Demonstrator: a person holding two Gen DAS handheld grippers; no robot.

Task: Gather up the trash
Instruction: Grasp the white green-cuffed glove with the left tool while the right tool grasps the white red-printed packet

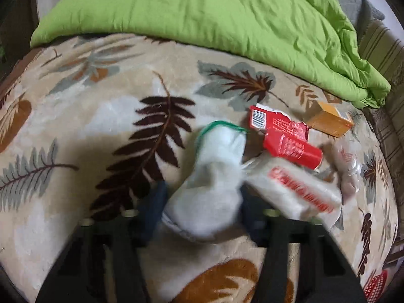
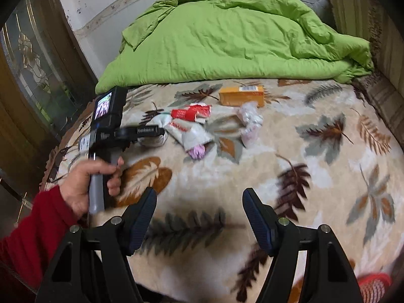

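Beige plush with brown and grey leaves: that is the blanket [image 1: 101,116] on the bed, seen from my left tool [image 1: 202,197]. Its pads are clamped on a white wrapper with a green edge [image 1: 217,161]. Just right of that wrapper and touching it lies a white packet with red lettering [image 1: 295,192]; beyond that, a torn red carton [image 1: 285,139], then an orange box [image 1: 330,121]. A green quilt [image 1: 202,15] is heaped behind them all.

From my right tool [image 2: 199,217], its pads stand apart with only blanket between. Well beyond it, the red carton [image 2: 189,112] sits just left of the orange box [image 2: 241,96], crumpled clear plastic [image 2: 250,123] near them. My left hand [image 2: 85,184], red-sleeved, grips its tool beside the wrapper.
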